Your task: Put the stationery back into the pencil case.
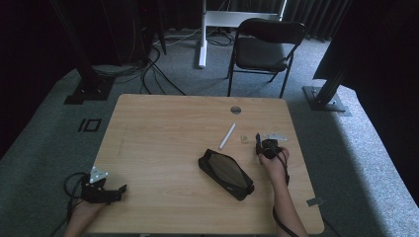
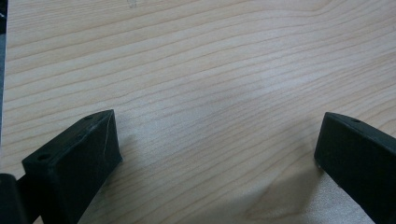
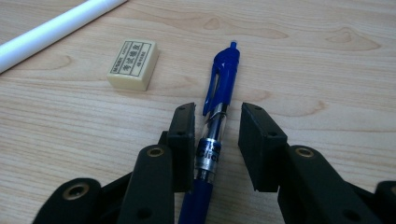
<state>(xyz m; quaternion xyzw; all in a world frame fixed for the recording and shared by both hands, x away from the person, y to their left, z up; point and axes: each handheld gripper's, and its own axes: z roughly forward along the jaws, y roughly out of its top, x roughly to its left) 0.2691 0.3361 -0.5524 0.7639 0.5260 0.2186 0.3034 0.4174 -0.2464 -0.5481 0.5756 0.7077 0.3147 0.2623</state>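
A blue click pen [image 3: 219, 88] lies flat on the wooden table [image 1: 163, 128], running away from the camera in the right gripper view. My right gripper [image 3: 217, 114] straddles its clear barrel: the left pad is against the pen and a narrow gap remains at the right pad, so it is open. The high view places this gripper [image 1: 261, 144] right of centre, just past a black pencil case [image 1: 226, 173]. At the near left corner my left gripper [image 1: 118, 190] rests low, its jaws wide open over bare wood [image 2: 217, 140].
A cream eraser [image 3: 133, 64] and a white pen [image 3: 56, 30] lie just left of the blue pen; the high view shows the eraser [image 1: 243, 138] and white pen [image 1: 228, 135] too. A cable hole [image 1: 235, 109] sits near the far edge. A black chair [image 1: 264, 47] stands beyond the table.
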